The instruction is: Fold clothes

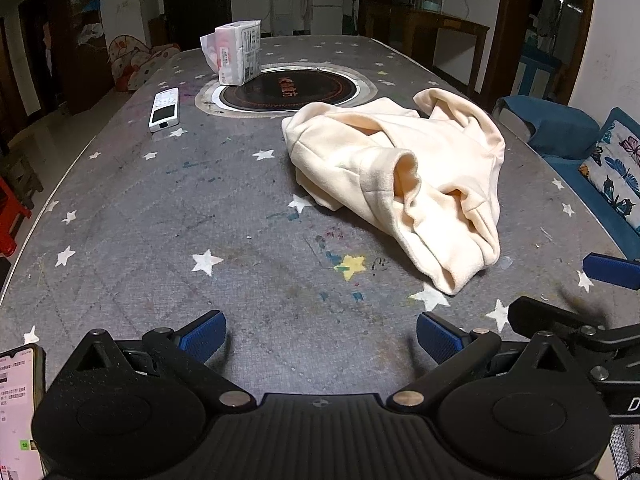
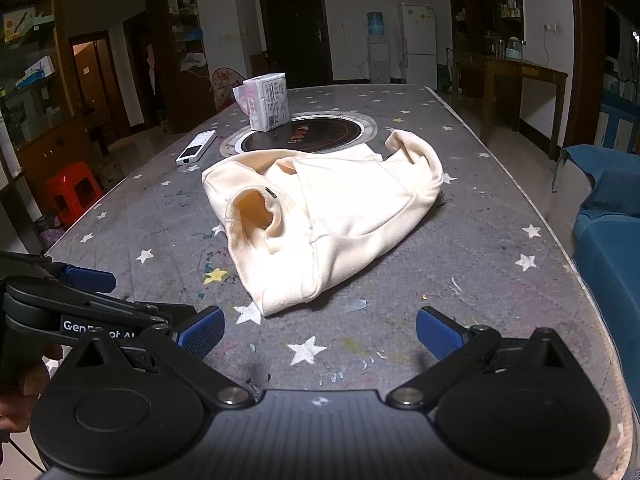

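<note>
Right wrist | cream garment (image 2: pixel 320 216) crumpled, unfolded | both tools (image 2: pixel 320 334) (image 1: pixel 320 336) spread, empty

the left gripper (image 1: pixel 321 338) sits at the bottom centre of its own view, blue pads spread wide with nothing between them. the right gripper (image 2: pixel 320 336) fills the bottom of its own view the same way, spread wide and empty. part of a hand (image 2: pixel 18 396) shows at the lower left edge of the right wrist view.

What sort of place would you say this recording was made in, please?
Probably a home's living and dining room: a table with a built-in cooktop, a refrigerator and water dispenser at the far wall, a blue sofa.
</note>
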`<state>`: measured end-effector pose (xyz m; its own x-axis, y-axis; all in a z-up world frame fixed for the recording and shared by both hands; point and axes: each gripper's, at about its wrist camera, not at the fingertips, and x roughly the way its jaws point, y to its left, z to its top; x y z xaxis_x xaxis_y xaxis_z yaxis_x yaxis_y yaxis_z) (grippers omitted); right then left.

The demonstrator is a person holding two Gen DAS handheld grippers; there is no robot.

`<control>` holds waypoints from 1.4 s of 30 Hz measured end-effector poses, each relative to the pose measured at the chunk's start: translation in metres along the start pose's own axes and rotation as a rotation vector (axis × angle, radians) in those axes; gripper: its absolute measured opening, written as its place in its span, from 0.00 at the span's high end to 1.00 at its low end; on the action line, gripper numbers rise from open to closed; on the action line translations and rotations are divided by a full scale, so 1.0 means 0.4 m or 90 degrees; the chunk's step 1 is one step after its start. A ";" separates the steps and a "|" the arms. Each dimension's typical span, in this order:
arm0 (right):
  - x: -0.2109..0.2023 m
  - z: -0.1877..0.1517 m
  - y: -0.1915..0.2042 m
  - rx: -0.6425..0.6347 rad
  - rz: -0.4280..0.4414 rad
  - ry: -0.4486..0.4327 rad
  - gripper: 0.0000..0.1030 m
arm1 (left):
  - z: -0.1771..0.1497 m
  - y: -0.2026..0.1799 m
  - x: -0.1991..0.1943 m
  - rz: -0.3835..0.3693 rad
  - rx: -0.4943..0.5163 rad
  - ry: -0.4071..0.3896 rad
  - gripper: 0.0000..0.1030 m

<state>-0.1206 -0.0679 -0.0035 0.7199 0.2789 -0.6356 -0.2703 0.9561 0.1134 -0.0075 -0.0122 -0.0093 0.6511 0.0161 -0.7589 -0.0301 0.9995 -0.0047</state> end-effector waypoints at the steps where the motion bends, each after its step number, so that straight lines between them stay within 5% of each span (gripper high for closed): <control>1: 0.001 0.001 0.000 0.000 0.000 0.001 0.00 | 0.001 -0.001 0.001 0.000 0.000 0.001 0.00; 42: 0.056 0.025 -0.030 0.024 0.003 0.023 0.00 | 0.048 -0.015 0.056 0.005 0.019 0.028 0.00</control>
<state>-0.0949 -0.0722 -0.0116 0.6948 0.2812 -0.6619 -0.2497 0.9574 0.1446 0.0220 -0.0173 -0.0137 0.6170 0.0230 -0.7866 -0.0124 0.9997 0.0196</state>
